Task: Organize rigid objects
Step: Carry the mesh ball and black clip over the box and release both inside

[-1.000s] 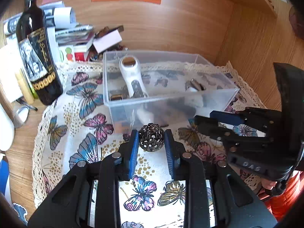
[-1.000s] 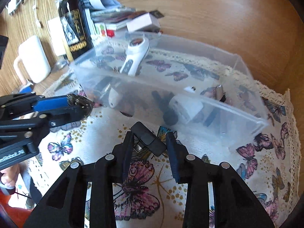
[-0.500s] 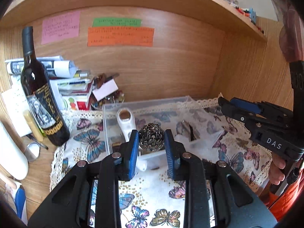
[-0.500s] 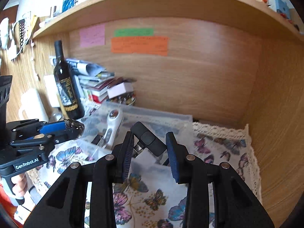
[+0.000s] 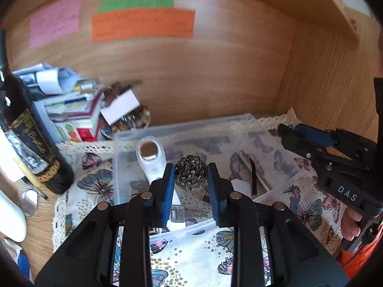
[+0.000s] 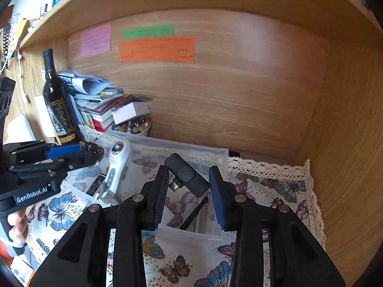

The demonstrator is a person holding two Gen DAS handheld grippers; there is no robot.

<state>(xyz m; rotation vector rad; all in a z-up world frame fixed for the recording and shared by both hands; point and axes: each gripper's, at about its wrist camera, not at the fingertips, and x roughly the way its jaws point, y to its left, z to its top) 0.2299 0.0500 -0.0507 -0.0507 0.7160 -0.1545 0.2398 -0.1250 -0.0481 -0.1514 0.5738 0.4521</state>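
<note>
Nearest the lens, the left tongs [image 5: 190, 186] were clenched on a dark filigree metal ball [image 5: 190, 175], carried in the air above the near part of a clear plastic bin [image 5: 241, 122]. The right tongs [image 6: 189, 190] gripped a black USB dongle [image 6: 188, 176] set diagonally between the pads, its metal plug pointing down toward the left pad, and hung over the right half of the same bin. Under both lay a white butterfly-print cloth [image 6: 275, 186] with a lace border, covering the worktop [image 5: 38, 234] out to its right edge. Inside the bin a white handheld device [image 5: 153, 160] with a round metal head leaned toward the left wall, a silver key [image 5: 184, 214] lay near the front wall, and a thin black stick [image 5: 253, 175] rested further right beside a pale metal piece. Left of the bin a dark wine bottle [image 6: 58, 105] stood upright near the worktop's left edge. Behind it, toward the back-left corner, sat a pile of books and papers [image 6: 98, 100], with a white box [image 5: 119, 106] lying on a bowl of coloured beads [image 6: 132, 125]. On the wooden back wall were stuck pink [image 5: 55, 21], green [image 5: 136, 2] and orange [image 5: 143, 25] notes.
</note>
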